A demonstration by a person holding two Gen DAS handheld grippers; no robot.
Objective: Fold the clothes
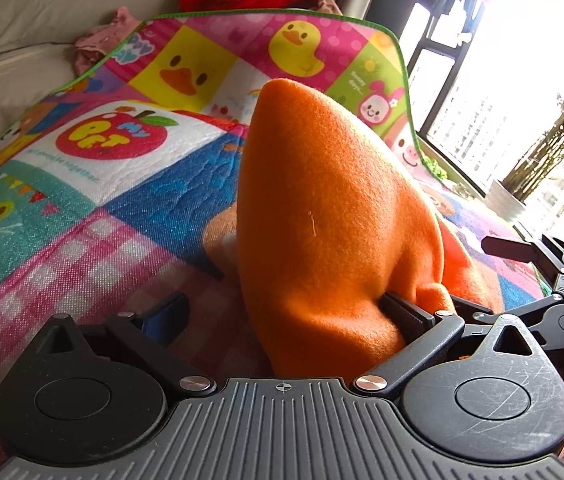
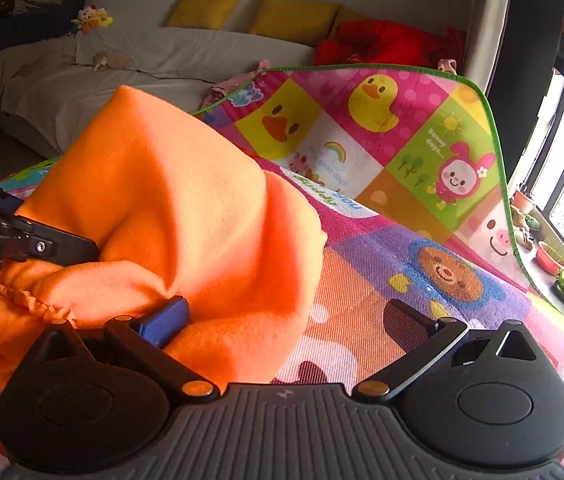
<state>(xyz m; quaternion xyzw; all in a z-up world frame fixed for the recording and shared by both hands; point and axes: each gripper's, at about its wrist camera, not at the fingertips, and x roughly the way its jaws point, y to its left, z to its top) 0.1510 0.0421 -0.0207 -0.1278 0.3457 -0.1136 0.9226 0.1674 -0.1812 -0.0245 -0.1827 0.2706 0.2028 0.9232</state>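
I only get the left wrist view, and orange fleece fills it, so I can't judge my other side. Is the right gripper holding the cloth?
Observer: No. The right gripper is open; the orange fleece lies against only its blue finger, and the other finger is bare over the play mat.
Operator: Any hem visible that I could grab?
Observer: Yes, a gathered elastic edge shows low on the fleece, left of that blue finger.
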